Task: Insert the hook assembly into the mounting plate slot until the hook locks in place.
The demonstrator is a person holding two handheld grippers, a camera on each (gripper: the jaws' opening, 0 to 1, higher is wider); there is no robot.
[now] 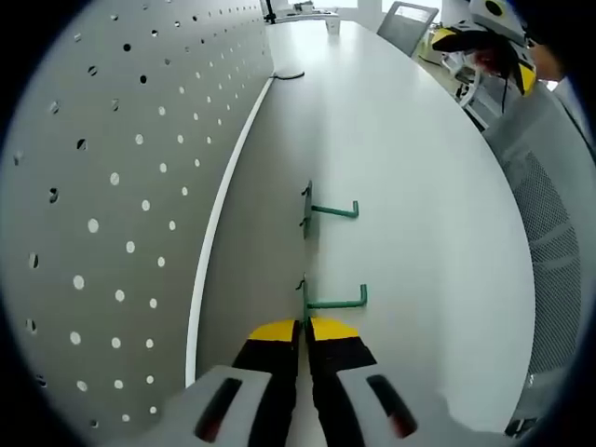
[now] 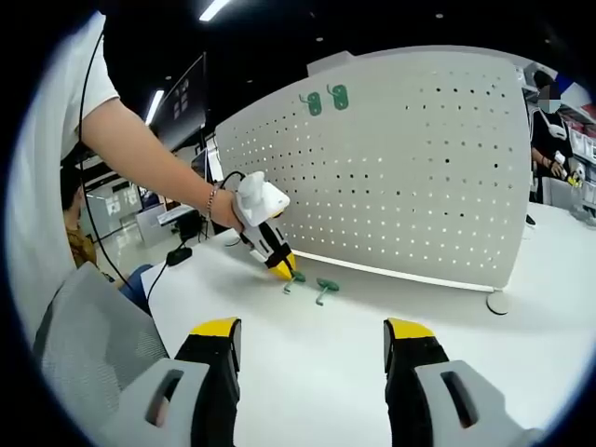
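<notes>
Left gripper (image 1: 304, 328) had its fingers clenched right at the near green hook (image 1: 326, 300) on the worktop (image 1: 419, 186), probably to lift it toward the pegboard (image 2: 391, 168); right gripper (image 2: 312, 340) hung released.

Near hook (image 1: 328, 301) base hidden behind left gripper (image 1: 305, 328) tips — grip unclear.

I count two green metal hooks lying on the white surface (image 1: 419, 186): a near one (image 1: 333, 300) and a far one (image 1: 331, 209). Two more green hook plates hang high on the one white perforated pegboard (image 2: 419, 186), a left one (image 2: 315, 103) and a right one (image 2: 338, 95). Two hand-held grippers: left (image 2: 279, 265), right (image 2: 312, 340).
</notes>
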